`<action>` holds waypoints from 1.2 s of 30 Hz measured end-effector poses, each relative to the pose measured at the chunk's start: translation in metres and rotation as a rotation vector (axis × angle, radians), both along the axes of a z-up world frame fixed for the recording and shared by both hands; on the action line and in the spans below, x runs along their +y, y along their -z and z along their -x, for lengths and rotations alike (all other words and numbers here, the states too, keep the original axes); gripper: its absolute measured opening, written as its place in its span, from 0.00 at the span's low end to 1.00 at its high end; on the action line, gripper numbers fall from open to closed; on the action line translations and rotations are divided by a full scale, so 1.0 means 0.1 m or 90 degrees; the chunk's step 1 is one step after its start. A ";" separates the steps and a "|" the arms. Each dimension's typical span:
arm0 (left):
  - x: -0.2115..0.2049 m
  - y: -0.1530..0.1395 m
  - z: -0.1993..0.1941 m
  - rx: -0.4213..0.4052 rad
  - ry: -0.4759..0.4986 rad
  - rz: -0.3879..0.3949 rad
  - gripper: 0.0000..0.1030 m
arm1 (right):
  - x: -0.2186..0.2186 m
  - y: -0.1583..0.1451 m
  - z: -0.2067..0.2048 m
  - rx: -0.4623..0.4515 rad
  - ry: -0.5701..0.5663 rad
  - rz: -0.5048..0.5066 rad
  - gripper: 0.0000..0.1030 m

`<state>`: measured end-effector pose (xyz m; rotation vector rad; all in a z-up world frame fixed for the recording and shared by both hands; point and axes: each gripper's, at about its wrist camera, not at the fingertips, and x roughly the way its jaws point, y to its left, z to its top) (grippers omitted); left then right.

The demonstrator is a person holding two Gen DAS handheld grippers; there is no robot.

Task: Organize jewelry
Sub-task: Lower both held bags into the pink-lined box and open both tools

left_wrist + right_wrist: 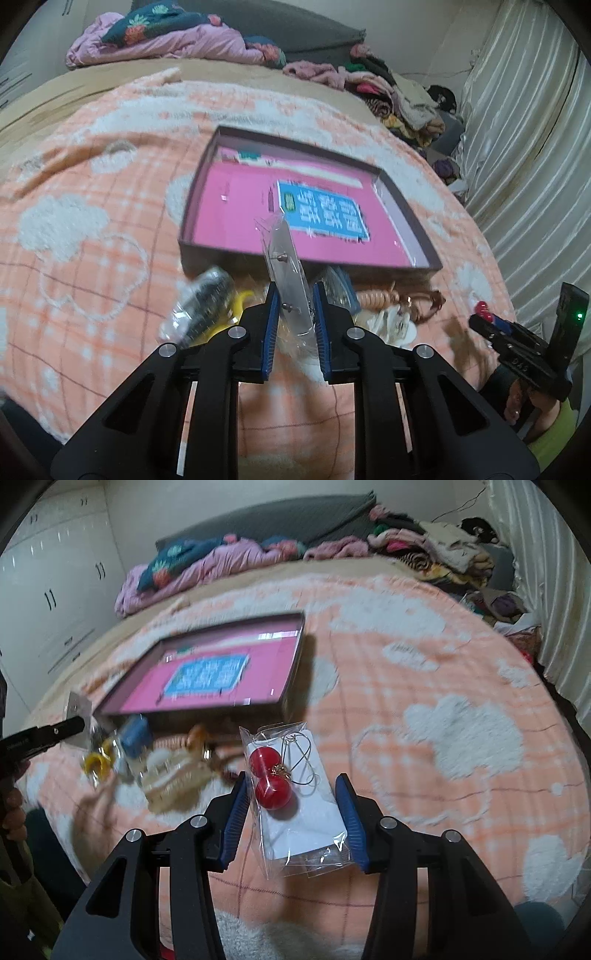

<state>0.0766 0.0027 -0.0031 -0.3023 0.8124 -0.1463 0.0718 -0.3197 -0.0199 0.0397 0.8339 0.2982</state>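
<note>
Bedroom scene on a bed (92,177) covered with a peach plaid blanket patterned in white clouds. Near the middle of the bed, an open shallow box (306,206) with dark walls and a pink lining, holding a blue printed card (325,214) toward its right half. Just in front of the box's near wall, a loose pile of small jewelry packets (369,306): a clear pouch with something dark and beaded (201,308), a yellow piece, coiled peach and brown bands, pale items in plastic. Left gripper (295,310) low in the foreground before the box, blue pads clamped together on a thin clear packet of stud earrings (286,266), held upright and edge-on so its top overlaps the box's front wall in the left wrist view. Right gripper (293,812) to the right of the pile and in front of the box's right corner, jaws apart around a clear sleeve with a white card carrying red ball earrings (271,779) on thin wire hooks; left edge of the sleeve close to the left pad, contact with either pad hard to judge, and whether the sleeve is lifted or lying on the blanket cannot be told. Beyond the box, at the head of the bed, rumpled pink and floral bedding (166,37) and a heap of clothes (388,92). Pale pleated curtains (524,147) to the right of the bed; white wardrobe doors (55,590) to the left.
</note>
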 end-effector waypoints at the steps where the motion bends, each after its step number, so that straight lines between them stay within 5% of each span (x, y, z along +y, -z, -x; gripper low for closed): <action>1: 0.03 -0.03 -0.01 -0.006 -0.004 0.000 0.11 | -0.02 -0.04 0.00 -0.007 0.004 -0.002 0.44; 15: 0.26 -0.34 -0.29 -0.059 -0.047 -0.022 0.11 | 0.18 -0.50 -0.32 -0.092 -0.016 -0.018 0.44; 36: 0.06 -0.28 -0.88 -0.046 -0.048 -0.040 0.11 | 0.70 -0.62 -1.26 -0.083 -0.040 -0.043 0.45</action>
